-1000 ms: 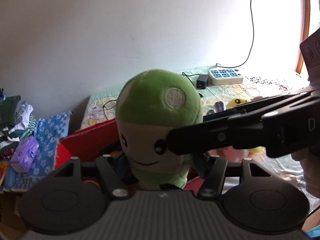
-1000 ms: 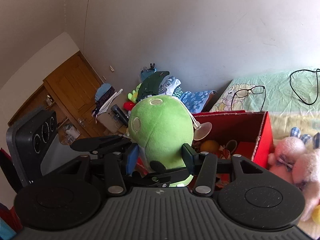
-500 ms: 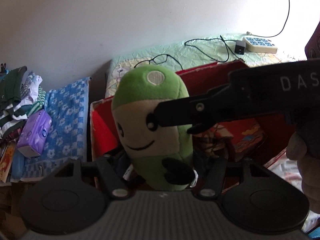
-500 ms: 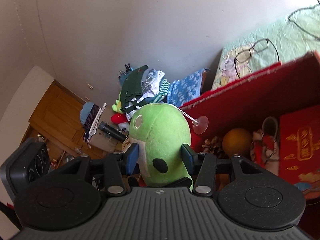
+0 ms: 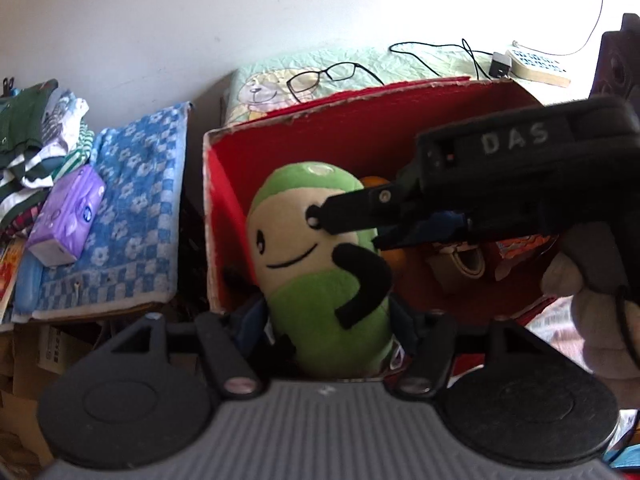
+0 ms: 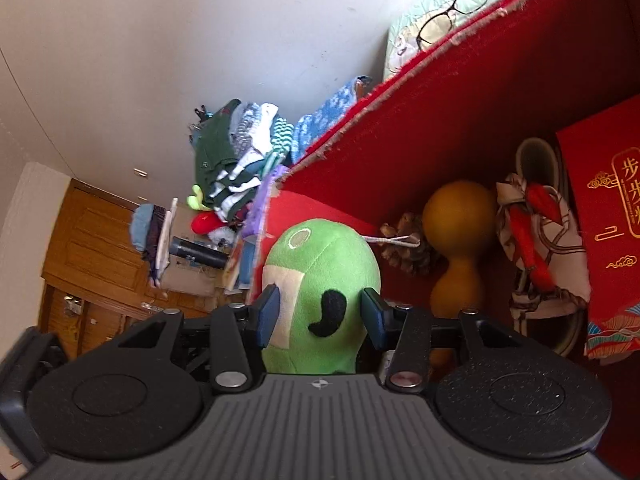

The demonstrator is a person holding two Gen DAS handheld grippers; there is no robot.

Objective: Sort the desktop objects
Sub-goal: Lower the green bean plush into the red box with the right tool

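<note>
A green and cream plush toy [image 5: 316, 264] with a smiling face is held by both grippers inside the left end of a red cardboard box [image 5: 352, 108]. My left gripper [image 5: 326, 326] is shut on the toy's lower body. My right gripper [image 6: 322, 314] is shut on the toy [image 6: 320, 280] around its middle; it reaches in from the right in the left wrist view [image 5: 352, 216]. The toy's head points toward the box's far wall.
In the box lie a brown gourd [image 6: 456, 236], a pine cone [image 6: 404, 248], a patterned cloth shoe [image 6: 536, 248] and a red printed packet [image 6: 608, 220]. Glasses [image 5: 320, 76] lie behind the box. A blue checked towel [image 5: 120, 216], a purple tissue pack [image 5: 66, 220] and folded clothes [image 5: 36, 140] lie left.
Both grippers have carried the plush toy from above the box rim down into the box's left end. The cameras have tilted down toward the box's inside.
</note>
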